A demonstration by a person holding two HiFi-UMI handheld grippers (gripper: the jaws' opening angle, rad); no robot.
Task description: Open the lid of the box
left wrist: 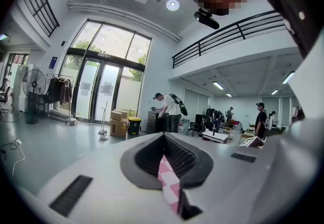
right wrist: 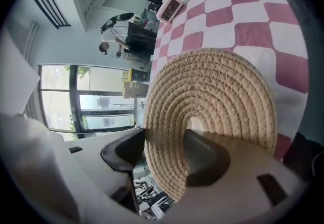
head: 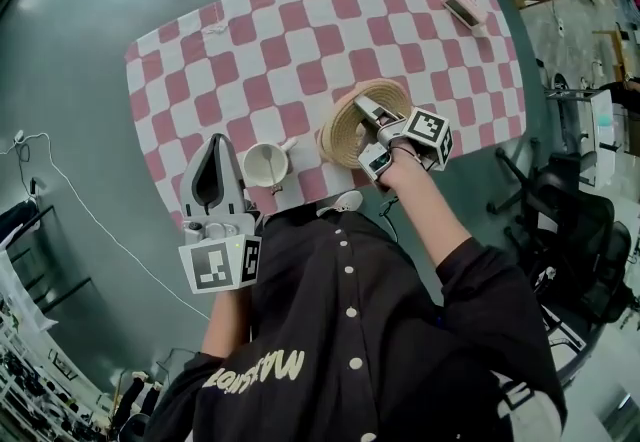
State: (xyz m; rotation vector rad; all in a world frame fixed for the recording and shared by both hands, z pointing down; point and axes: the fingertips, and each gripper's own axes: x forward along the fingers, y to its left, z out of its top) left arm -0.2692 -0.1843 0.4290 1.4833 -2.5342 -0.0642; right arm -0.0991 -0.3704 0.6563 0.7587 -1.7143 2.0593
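1. Two sets of tongs, but only one is doing any work. The right tongs (right wrist: 162, 152) are clamped on the rim of the woven lid (right wrist: 212, 106), with one pad on each face. The lid is tipped up almost on edge and fans out beyond the tips.
2. That grip is right at the rim, so the whole disc hangs past the pads and will want to pivot. I'd squeeze evenly and turn the wrist slowly. Coiled rope like that looks squishy and could creep out.
3. I honestly can't make out the box itself under the lid in any view, or whether the lid's far edge touches the cloth. So my guess is to go straight up first and only then swing sideways.
4. The left tongs (head: 217, 145) are closed on nothing. They hover over the near-left edge of the counter (head: 300, 30), well apart from the lid. If the box starts dragging along, that's the spare hand to steady it.
5. A white cup (head: 266, 165) sits between the two tongs, just left of the right pair, so don't swing the lid that way.
6. There's bare checked cloth beyond and to the right of the right tongs, and that looks like the safe parking spot. A small flat gadget (head: 464, 10) lies far beyond it, no real bother.
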